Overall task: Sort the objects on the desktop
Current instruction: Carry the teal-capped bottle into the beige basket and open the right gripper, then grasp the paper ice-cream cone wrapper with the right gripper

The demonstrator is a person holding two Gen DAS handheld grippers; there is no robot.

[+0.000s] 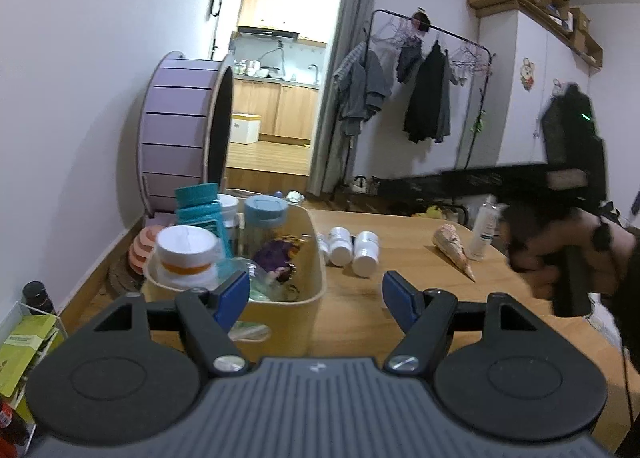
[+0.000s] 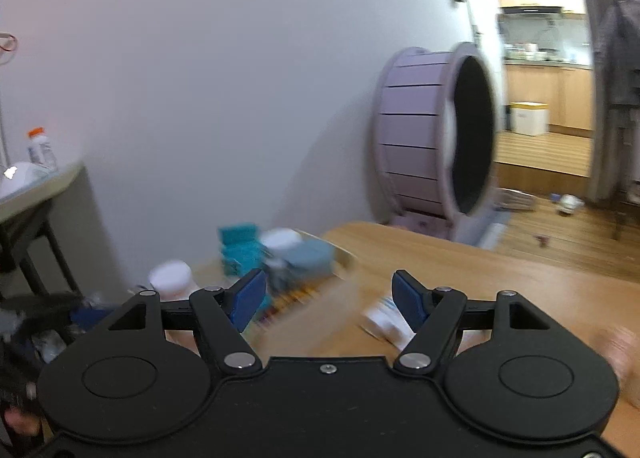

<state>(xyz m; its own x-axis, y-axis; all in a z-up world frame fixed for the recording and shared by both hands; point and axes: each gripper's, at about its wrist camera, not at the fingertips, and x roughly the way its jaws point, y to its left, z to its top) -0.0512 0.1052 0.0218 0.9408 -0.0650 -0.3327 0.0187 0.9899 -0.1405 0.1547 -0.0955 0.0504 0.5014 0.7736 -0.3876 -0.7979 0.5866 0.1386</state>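
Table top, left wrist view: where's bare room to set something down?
Bare wood on the table between the white bottles and the cone shell, and nearer, from the bin across to the right hand. Crowded: the bin itself and beside the spray bottle.

Both wrist views look low across the table (image 1: pixel 400 242), sharing the bin (image 1: pixel 312 242).

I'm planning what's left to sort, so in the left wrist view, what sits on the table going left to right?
Beige bin → white bottles lying down → cone-shaped shell → upright clear bottle.
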